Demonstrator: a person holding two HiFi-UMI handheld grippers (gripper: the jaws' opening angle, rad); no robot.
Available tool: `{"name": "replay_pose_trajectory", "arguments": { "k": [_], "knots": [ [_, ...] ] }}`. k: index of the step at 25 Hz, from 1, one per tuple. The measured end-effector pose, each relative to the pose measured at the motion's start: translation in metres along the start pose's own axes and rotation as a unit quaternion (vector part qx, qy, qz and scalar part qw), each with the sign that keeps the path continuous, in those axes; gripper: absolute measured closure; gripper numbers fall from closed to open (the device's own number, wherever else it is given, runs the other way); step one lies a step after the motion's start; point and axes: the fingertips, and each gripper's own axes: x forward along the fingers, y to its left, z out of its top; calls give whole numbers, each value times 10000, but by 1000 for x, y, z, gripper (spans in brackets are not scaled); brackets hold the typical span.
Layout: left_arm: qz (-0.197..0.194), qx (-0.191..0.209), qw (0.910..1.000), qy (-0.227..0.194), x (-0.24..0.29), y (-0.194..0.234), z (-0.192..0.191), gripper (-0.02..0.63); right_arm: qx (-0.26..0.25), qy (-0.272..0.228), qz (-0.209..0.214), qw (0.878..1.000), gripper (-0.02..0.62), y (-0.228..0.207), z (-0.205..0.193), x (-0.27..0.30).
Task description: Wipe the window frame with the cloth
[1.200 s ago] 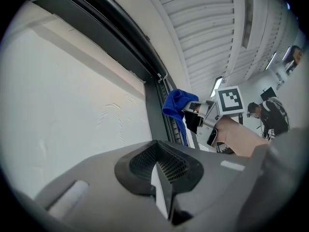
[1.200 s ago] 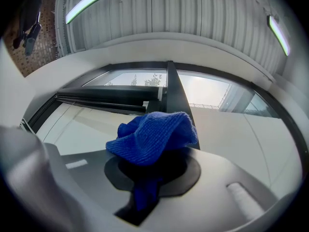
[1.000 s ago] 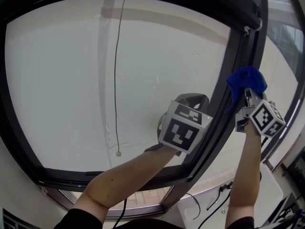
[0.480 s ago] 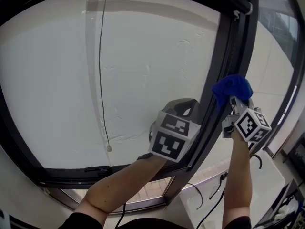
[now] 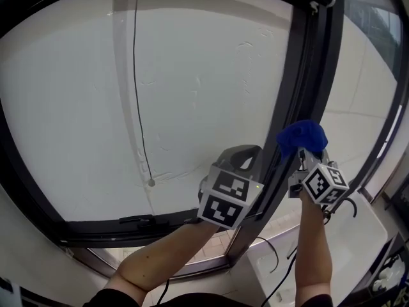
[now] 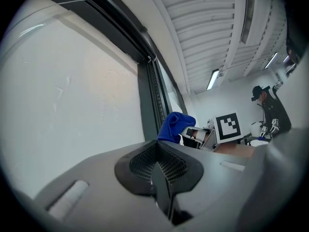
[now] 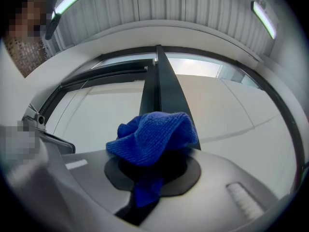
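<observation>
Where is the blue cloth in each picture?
Head view: cloth right of centre, bunched in the right gripper.
Left gripper view: cloth near the middle.
Right gripper view: cloth at the centre, clamped in that gripper.
Shared landmark: the dark upright window frame, right beside the cloth.

White flat surface (image 5: 361, 238) at lower right, beneath the dark window frame (image 5: 291, 146). Thin black cables (image 5: 278, 272) cross its left part (whether they rest on it or hang just above cannot be told); its remaining visible area shows plain white.
</observation>
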Motion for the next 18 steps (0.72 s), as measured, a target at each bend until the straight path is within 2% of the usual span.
{"name": "replay_pose_trajectory", "arguments": {
  "k": [4,8,16,18],
  "knots": [
    [-28,-15,9999,170,-3,-6,-27,612,55,113,-53,9999,531,0,-29,-12],
    [101,-16,9995,314,-5,-2,-52,612,50,249,-114,9996,531,-1,-49,-23],
    [177,-169,9976,647,-9,-5,-98,612,48,792,-241,9966,532,-4,-107,-46],
    [153,-167,9972,708,-10,-8,-108,612,-89,889,-327,9955,532,-5,-121,-53]
  ]
}}
